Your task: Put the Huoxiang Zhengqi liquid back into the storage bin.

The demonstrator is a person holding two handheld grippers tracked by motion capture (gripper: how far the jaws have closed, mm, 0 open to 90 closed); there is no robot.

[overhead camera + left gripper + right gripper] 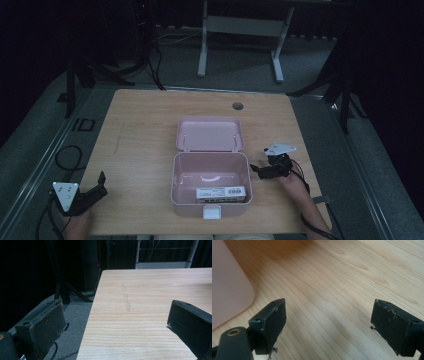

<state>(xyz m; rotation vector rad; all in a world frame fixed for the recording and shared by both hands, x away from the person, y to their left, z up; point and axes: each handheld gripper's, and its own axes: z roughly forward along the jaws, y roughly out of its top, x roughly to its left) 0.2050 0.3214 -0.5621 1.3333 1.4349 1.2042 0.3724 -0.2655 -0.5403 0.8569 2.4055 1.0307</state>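
Note:
An open pink box point(210, 172) sits at the middle of the wooden table point(140, 125), its lid point(210, 134) laid back flat behind it. A white labelled carton point(221, 192) lies inside against the front wall. My left gripper point(100, 187) rests at the table's front left corner, open and holding nothing. In the left gripper view its jaws point(117, 322) stand wide apart over the table edge point(92, 315). My right gripper point(257, 171) is just right of the box, open and empty. The right gripper view shows its jaws point(329, 320) spread over bare wood, with the box's corner point(229, 290) at left.
A round cable hole point(238, 106) lies near the table's far edge. A white desk frame point(240, 30) stands on the floor beyond. Black stands point(72, 85) and cables point(65, 155) flank the table's left side, and another stand point(345, 100) is at right.

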